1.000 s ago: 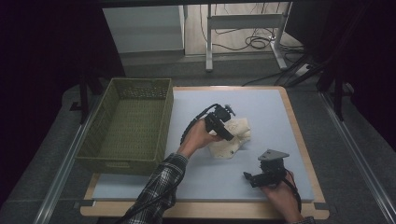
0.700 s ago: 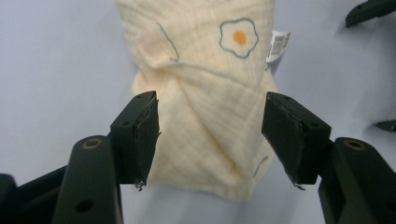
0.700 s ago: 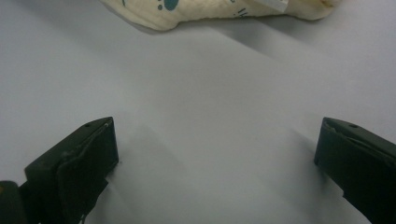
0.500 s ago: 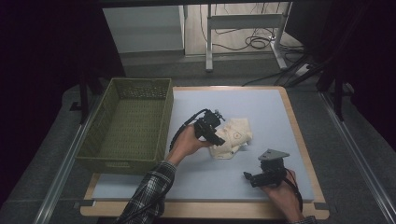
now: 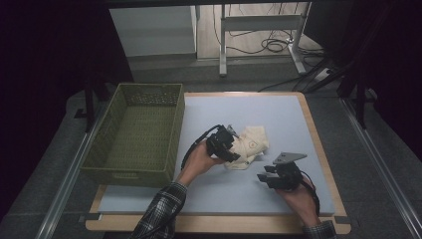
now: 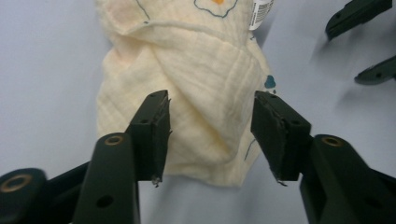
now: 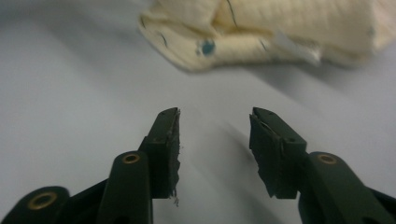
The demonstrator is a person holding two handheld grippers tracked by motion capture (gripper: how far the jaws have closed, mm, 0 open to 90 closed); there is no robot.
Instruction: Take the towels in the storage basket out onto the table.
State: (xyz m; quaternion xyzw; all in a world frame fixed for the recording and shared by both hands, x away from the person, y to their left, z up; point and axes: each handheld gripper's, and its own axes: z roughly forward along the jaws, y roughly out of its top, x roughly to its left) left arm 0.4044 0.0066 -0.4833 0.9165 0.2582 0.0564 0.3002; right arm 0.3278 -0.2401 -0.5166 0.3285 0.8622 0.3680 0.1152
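A crumpled cream cloth (image 5: 253, 143) with small printed figures and a white label lies mid-table on the pale blue mat (image 5: 224, 199). My left gripper (image 5: 233, 149) hangs over the cloth's near-left part. In the left gripper view its jaws (image 6: 210, 135) have just been closing and stand apart astride a raised fold of the cloth (image 6: 205, 60), with no clear pinch. My right gripper (image 5: 263, 178) rests low on the mat, near-right of the cloth. Its jaws (image 7: 215, 149) have just been closing too, with only bare mat between them and the cloth (image 7: 289, 28) ahead.
An olive woven basket (image 5: 99, 149) stands at the table's left side, its inside bare. The wooden table edge (image 5: 328, 164) frames the mat. The right gripper's jaw tips (image 6: 359, 18) show at the upper right of the left gripper view. Desk legs and cables lie beyond the table.
My left hand has come nearer and slightly left, lowering its gripper onto the cloth's near-left part. The right hand has stayed in place.
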